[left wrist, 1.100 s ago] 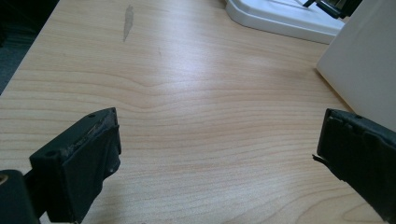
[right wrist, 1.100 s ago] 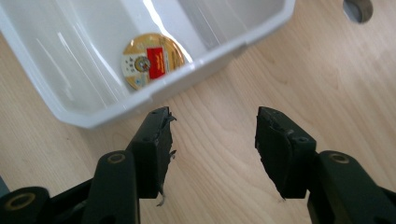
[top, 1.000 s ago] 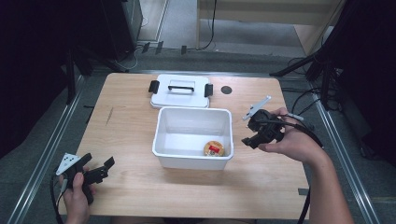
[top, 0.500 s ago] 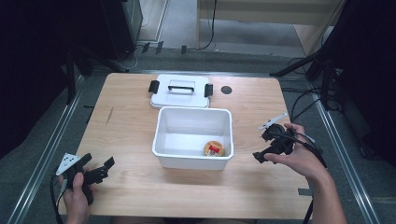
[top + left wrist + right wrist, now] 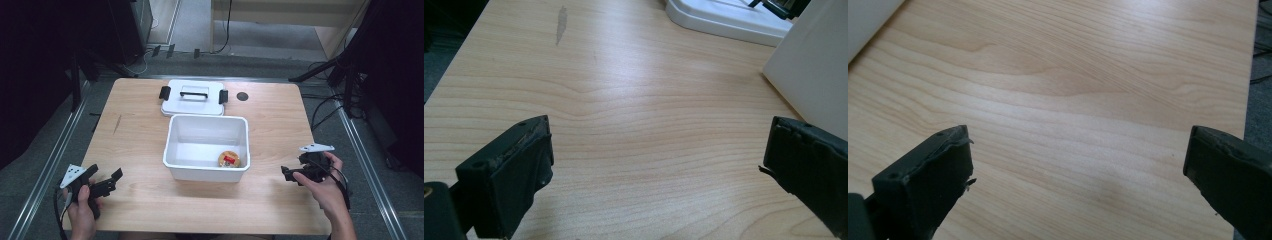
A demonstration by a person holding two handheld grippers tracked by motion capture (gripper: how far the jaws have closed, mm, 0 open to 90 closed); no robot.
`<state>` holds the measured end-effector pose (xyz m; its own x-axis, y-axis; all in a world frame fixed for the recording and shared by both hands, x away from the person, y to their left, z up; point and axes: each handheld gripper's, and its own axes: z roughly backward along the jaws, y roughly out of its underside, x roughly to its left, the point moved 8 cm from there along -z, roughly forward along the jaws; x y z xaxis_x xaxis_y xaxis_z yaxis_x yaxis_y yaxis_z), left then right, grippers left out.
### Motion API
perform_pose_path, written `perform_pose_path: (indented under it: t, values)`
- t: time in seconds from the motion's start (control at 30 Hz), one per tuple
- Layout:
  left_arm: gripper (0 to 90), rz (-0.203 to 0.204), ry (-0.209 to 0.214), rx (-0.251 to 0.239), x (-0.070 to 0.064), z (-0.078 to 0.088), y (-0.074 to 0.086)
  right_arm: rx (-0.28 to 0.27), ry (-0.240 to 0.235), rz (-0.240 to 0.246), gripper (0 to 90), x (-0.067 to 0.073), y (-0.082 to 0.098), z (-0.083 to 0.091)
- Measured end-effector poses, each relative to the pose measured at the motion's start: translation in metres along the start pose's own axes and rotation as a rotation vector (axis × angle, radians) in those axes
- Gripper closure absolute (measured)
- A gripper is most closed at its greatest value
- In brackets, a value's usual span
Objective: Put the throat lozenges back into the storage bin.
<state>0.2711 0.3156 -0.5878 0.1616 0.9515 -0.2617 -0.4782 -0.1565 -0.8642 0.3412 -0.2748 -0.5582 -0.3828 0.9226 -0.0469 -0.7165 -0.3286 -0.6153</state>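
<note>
One wooden table; one white bin, open, holding one small round container; one white lid lying just behind the bin. Two grippers, left gripper and right gripper, each with jaws spread wide, holding nothing, near the table's front corners.

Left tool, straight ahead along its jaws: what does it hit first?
Probably the white bin's near side wall: the open left tool points over bare table toward it. Depth is unclear; the lid lies farther back.
</note>
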Motion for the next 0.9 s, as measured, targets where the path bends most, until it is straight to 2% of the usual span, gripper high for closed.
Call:
perform_pose_path:
  t: [0.17, 0.37, 0.5, 0.67, 0.8, 0.9]
  values:
    - [0.3, 0.002, -0.002, -0.003, 0.000, 0.000, 0.000, -0.084, 0.023, -0.079, 0.0, -0.008, 0.022, -0.005]
    - [0.3, -0.002, -0.005, -0.005, 0.000, 0.001, 0.000, -0.179, 0.048, -0.137, 0.0, -0.020, 0.045, 0.001]
    - [0.3, -0.002, -0.007, -0.008, 0.000, 0.001, 0.000, -0.221, 0.057, -0.160, 0.0, -0.027, 0.062, 0.004]
    - [0.3, -0.018, 0.005, -0.005, -0.002, 0.001, 0.000, -0.276, 0.031, -0.190, 0.0, -0.031, 0.075, 0.011]
    - [0.3, -0.031, 0.007, -0.010, -0.003, 0.000, -0.001, -0.319, 0.028, -0.183, 0.0, -0.029, 0.079, 0.017]
    - [0.3, -0.035, 0.006, -0.010, -0.003, 0.000, -0.001, -0.348, 0.002, -0.200, 0.0, -0.030, 0.078, 0.020]
